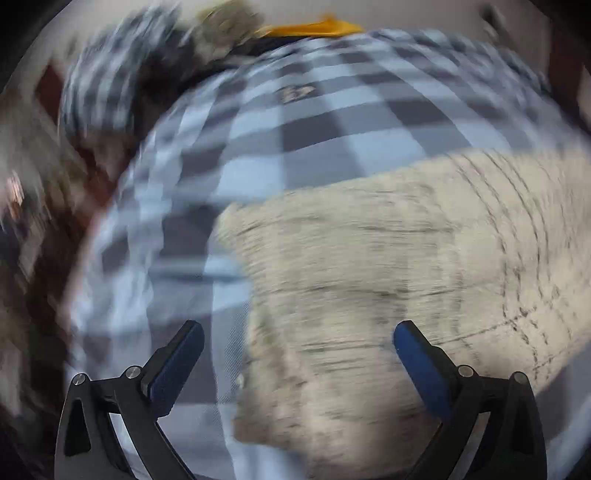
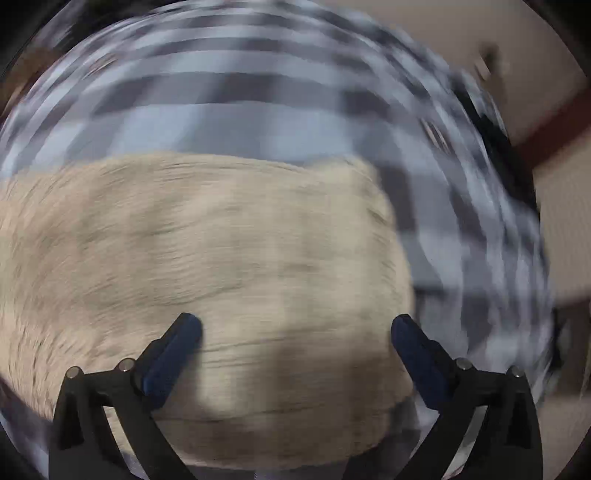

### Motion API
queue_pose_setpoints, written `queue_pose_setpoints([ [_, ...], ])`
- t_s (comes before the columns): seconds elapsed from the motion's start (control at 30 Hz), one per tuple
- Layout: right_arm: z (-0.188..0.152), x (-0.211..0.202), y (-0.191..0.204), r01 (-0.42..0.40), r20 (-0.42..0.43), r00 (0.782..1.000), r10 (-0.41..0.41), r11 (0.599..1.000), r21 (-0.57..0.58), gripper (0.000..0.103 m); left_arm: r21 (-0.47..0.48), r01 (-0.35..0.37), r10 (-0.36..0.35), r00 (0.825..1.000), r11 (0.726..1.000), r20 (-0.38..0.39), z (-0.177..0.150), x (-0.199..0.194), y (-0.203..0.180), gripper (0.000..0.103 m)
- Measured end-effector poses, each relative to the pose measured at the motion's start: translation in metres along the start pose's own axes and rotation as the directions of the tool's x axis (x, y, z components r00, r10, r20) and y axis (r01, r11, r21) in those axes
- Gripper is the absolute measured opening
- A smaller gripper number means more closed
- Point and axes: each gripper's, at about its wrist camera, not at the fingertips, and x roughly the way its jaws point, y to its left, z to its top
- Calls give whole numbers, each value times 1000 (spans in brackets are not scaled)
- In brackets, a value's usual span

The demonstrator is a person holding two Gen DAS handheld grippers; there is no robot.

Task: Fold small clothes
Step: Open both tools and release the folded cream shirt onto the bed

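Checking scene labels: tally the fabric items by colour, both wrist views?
Beige garment: 1
Blue-grey checked cloth underneath: 1
Orange fabric piece at the far edge: 1
Total: 3. A blurred dark heap at upper left is too unclear to count.

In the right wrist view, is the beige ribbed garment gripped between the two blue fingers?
No, the right gripper stands wide open above the beige ribbed garment, pads apart.

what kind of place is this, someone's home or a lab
Most likely a home, probably a bed or a covered table, though the blur leaves it unsure. A beige garment lies on a blue-grey checked cloth, with a heap of other clothes and something orange behind.
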Motion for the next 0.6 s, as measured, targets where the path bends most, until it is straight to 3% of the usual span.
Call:
queue_pose_setpoints([
  [0.03,3,-1,-12,-17,-12,1000,18,998,64,101,-103,49,-51,999,994,-17,0,-3,22,103],
  [0.07,3,-10,-20,-5,-2,1000,5,993,115,101,-155,48,-51,998,987,-20,0,-7,32,103],
  [0.1,4,-19,-20,20,23,999,-23,991,129,101,-184,22,-26,999,983,-20,1,-12,36,103],
  [0.17,1,-48,-15,79,126,988,-94,990,121,101,-221,-91,94,996,971,3,6,-28,38,103],
  [0.2,-1,-64,-7,70,189,978,-88,993,99,101,-228,-94,104,994,969,31,6,-36,36,103],
  [0.27,-6,-94,16,-32,291,956,27,999,14,101,-210,-26,45,995,977,88,12,-49,24,103],
  [0.37,-12,-111,53,-144,353,919,174,984,-109,101,-163,18,2,993,987,122,21,-54,0,103],
  [0.4,-14,-109,75,-177,350,909,226,970,-167,101,-148,43,-23,991,988,133,22,-53,-11,103],
  [0.47,-14,-95,95,-209,306,910,281,946,-246,101,-132,120,-102,985,984,138,27,-42,-26,103],
  [0.53,-19,-68,119,-205,215,935,280,926,-316,101,-117,194,-180,977,974,115,32,-25,-39,103],
  [0.57,-21,-53,125,-185,174,951,256,920,-345,101,-116,204,-195,977,972,85,32,-15,-45,103],
  [0.6,-22,-43,129,-163,155,960,232,917,-363,101,-103,168,-162,985,980,66,31,-5,-51,103],
])
